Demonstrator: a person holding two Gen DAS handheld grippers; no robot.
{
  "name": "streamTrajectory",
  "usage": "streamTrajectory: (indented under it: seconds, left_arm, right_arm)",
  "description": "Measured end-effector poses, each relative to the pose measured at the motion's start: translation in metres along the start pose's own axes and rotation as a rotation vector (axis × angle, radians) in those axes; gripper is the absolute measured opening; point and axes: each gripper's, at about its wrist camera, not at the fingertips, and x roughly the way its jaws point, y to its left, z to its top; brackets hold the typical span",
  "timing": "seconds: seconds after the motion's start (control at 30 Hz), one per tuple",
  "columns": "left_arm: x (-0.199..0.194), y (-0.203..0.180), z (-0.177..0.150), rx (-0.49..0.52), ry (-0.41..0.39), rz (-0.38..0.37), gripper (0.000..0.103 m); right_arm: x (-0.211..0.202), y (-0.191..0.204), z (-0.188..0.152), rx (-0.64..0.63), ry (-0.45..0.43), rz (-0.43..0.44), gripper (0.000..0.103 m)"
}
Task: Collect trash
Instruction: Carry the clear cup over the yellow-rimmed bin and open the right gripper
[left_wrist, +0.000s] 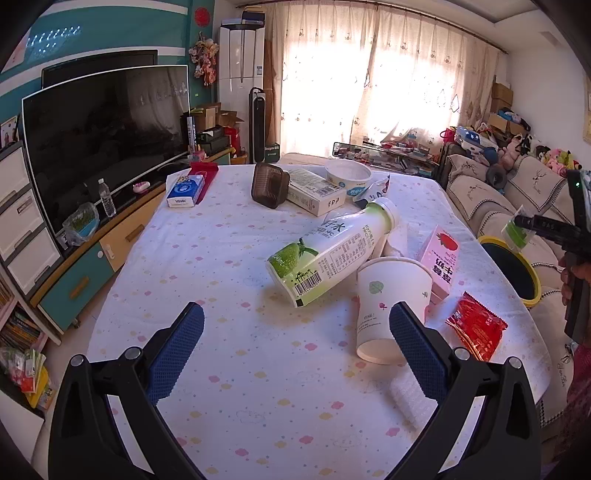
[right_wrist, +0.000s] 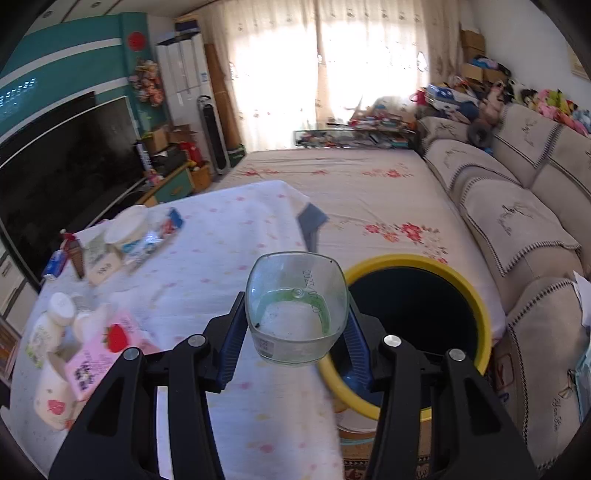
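Observation:
My right gripper (right_wrist: 295, 332) is shut on a clear plastic cup with green residue (right_wrist: 295, 314), held at the table's right edge beside the yellow-rimmed trash bin (right_wrist: 476, 295). It also shows in the left wrist view (left_wrist: 517, 230), above the bin (left_wrist: 532, 269). My left gripper (left_wrist: 295, 332) is open and empty above the table. Ahead of it lie a white-green bottle (left_wrist: 328, 254) on its side, a tipped paper cup (left_wrist: 388, 306), a pink strawberry milk carton (left_wrist: 441, 258) and a red wrapper (left_wrist: 476, 325).
Further back on the table (left_wrist: 221, 258) are a brown plastic tub (left_wrist: 269, 184), a white box (left_wrist: 314, 190), a white bowl (left_wrist: 349, 173) and a blue tissue pack (left_wrist: 184, 190). A TV (left_wrist: 103, 136) stands left, a sofa (right_wrist: 517, 221) right.

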Motion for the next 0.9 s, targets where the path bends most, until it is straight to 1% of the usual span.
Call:
streamTrajectory:
  seconds: [0.07,0.17,0.3,0.43,0.53,0.6,0.7,0.9]
  left_arm:
    - [0.001,-0.004,0.002,0.007,0.000,-0.003,0.099]
    - [0.004,-0.011,0.003,0.017,0.009,-0.012,0.099]
    - [0.013,-0.026,0.003,0.041,0.034,-0.028,0.099]
    - [0.026,-0.043,0.003,0.066,0.066,-0.044,0.099]
    - [0.036,-0.052,0.003,0.079,0.092,-0.054,0.099]
    - [0.044,-0.057,0.004,0.082,0.110,-0.065,0.099]
    - [0.053,-0.061,0.004,0.080,0.130,-0.077,0.099]
    - [0.067,-0.068,0.005,0.099,0.153,-0.100,0.099]
  right_arm:
    - [0.026,-0.030,-0.003,0.045,0.045,-0.061,0.048]
    - [0.064,-0.062,-0.012,0.082,0.112,-0.116,0.048]
    - [0.110,-0.087,-0.027,0.101,0.198,-0.167,0.048]
    - [0.141,-0.100,-0.041,0.117,0.254,-0.193,0.048]
    - [0.150,-0.104,-0.047,0.126,0.277,-0.193,0.048]
    - [0.147,-0.105,-0.046,0.130,0.262,-0.180,0.049]
    - [0.145,-0.105,-0.046,0.125,0.255,-0.185,0.053]
    - [0.143,-0.104,-0.045,0.130,0.257,-0.172,0.054]
